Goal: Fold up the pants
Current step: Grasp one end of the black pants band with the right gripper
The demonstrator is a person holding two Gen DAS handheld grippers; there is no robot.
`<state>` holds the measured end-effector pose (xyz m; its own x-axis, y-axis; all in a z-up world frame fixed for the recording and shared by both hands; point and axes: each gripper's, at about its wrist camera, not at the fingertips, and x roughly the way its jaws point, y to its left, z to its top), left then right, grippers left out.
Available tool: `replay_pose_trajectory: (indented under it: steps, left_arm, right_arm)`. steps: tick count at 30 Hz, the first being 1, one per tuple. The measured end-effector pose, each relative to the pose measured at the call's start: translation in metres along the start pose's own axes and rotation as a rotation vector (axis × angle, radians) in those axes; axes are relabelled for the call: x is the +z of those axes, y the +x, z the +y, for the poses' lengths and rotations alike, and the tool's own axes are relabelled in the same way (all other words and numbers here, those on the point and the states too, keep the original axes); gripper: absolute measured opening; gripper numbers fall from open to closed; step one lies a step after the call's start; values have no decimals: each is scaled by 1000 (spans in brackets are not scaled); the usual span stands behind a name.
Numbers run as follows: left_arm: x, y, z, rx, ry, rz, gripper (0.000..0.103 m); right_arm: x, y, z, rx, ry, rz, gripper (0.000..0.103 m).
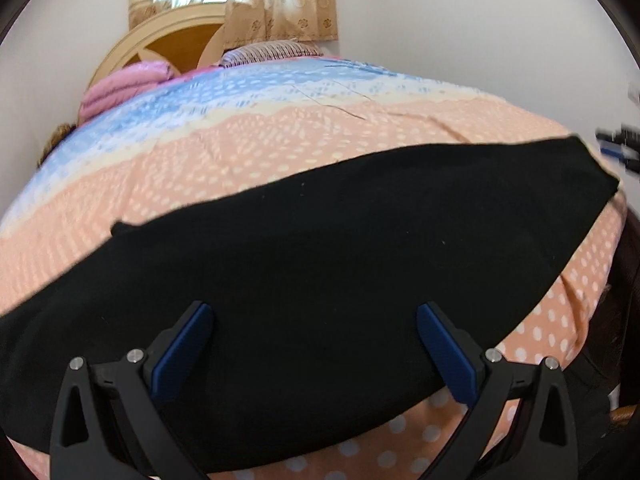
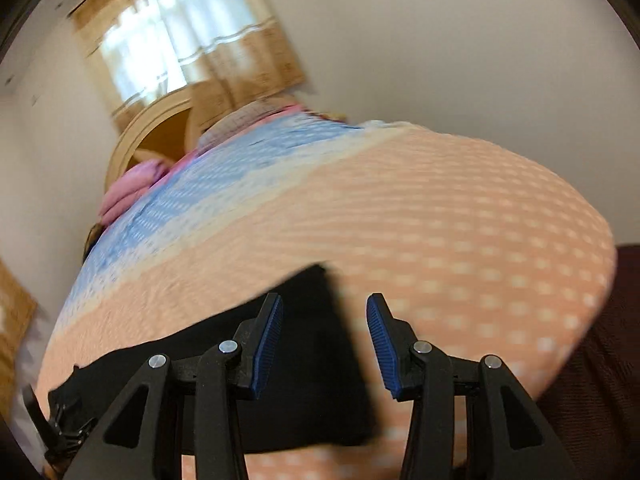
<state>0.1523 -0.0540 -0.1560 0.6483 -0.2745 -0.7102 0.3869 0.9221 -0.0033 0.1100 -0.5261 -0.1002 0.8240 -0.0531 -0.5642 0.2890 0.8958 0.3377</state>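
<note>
Left wrist view shows the black pants (image 1: pixel 320 240) spread flat on the bedspread (image 1: pixel 260 140), a dotted peach and blue cover. Their long axis runs from 8 o'clock at the lower left edge up to 2 o'clock, where one end of the garment stops in a clean edge. The left gripper (image 1: pixel 316 344) hovers over the middle of that length, its 2 blue pads (image 1: pixel 186 354) spread wide with only cloth showing between them, nothing pinched.

In the right wrist view, the right gripper (image 2: pixel 325 344) has its fingers apart too, though narrower, and it holds nothing. The same pants (image 2: pixel 304 360) fill the area from 6 to 9 o'clock, and their end edge runs straight down through the gap between the fingers, so the left pad sits over cloth and the right pad over bare bedspread (image 2: pixel 460 240). This frame is motion-blurred, so height above the fabric is unclear.

My judgement: the right gripper is nearer to that end, so the fold would likely start there and travel along the long axis.
</note>
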Motion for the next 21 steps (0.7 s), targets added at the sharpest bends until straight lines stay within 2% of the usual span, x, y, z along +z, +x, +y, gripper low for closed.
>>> replay_pose_trajectory:
  steps: [5, 6, 13, 14, 15, 18, 21]
  left_arm:
    - [0, 0, -6, 13, 11, 0, 103]
    - [1, 0, -5, 13, 7, 3, 103]
    - [-1, 2, -3, 13, 9, -17, 103]
    - [-2, 2, -2, 12, 10, -21, 103]
    - [-2, 2, -2, 11, 10, -23, 103]
    - [-4, 0, 0, 10, 12, -28, 103]
    - [-5, -2, 2, 10, 8, -25, 103]
  right_arm:
    - [-3, 23, -11, 138, 26, 95, 46]
    - [-5, 31, -10, 143, 19, 124, 46]
    - [-12, 39, 1, 167, -40, 147, 44]
    - [-13, 38, -2, 147, -38, 144, 26]
    - [-12, 41, -7, 120, -41, 145, 14]
    - [-11, 44, -18, 150, -17, 139, 13]
    - [-9, 41, -25, 136, -6, 115, 13]
